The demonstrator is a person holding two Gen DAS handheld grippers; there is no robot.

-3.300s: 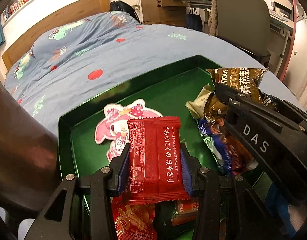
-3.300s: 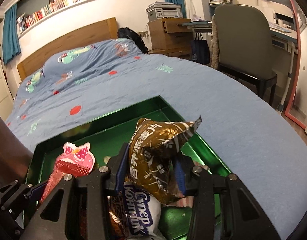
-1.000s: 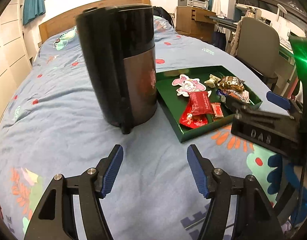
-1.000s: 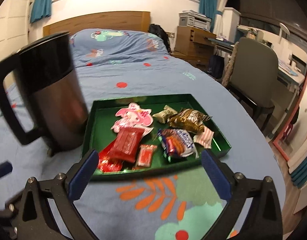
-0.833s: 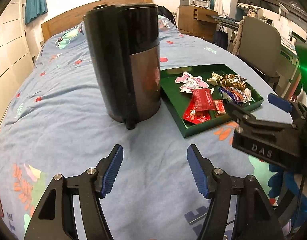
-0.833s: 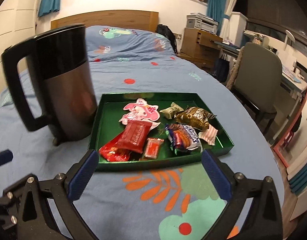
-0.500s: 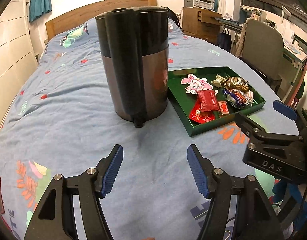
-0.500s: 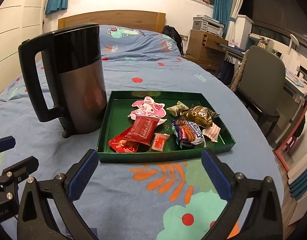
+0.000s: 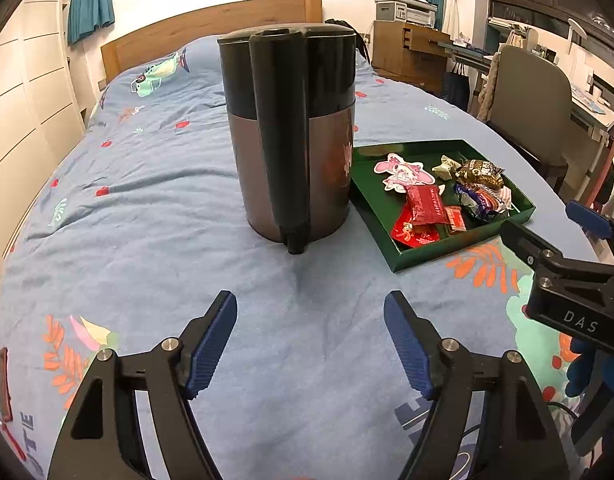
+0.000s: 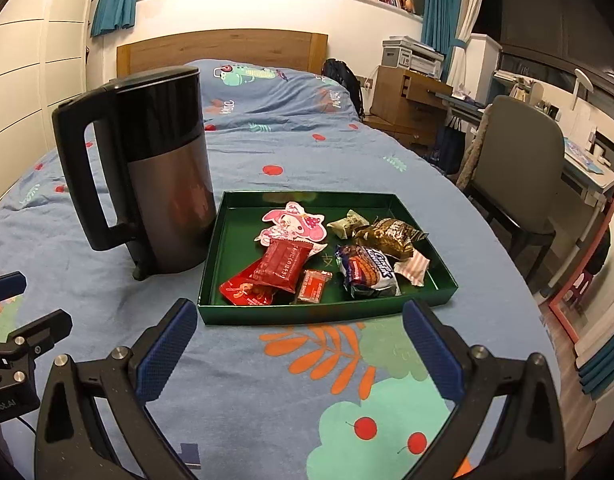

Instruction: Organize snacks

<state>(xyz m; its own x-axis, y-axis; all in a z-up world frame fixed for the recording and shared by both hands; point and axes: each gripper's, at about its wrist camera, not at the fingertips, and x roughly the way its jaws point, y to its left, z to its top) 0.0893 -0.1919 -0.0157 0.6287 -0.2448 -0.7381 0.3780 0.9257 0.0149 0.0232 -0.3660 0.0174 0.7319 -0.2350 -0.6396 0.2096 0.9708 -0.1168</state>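
Green tray: flat on the blue bedspread, ahead of the right gripper's fingertips; long axis across the right wrist view, near wall facing the fingers.

Contents: pink cartoon packet at the far middle; red packet, long axis running away from the fingers, lying over a red bag; small red bar; blue-and-white packet; brown packet; small pale sweet.

Kettle: upright, just beside the tray's left wall, handle pointing left.

Left gripper: fingers spread wide, nothing between them, level over bare bedspread, kettle straight ahead, tray ahead to the right.

Right gripper: fingers wide apart, empty, short of the tray's near wall, bare bedspread between.
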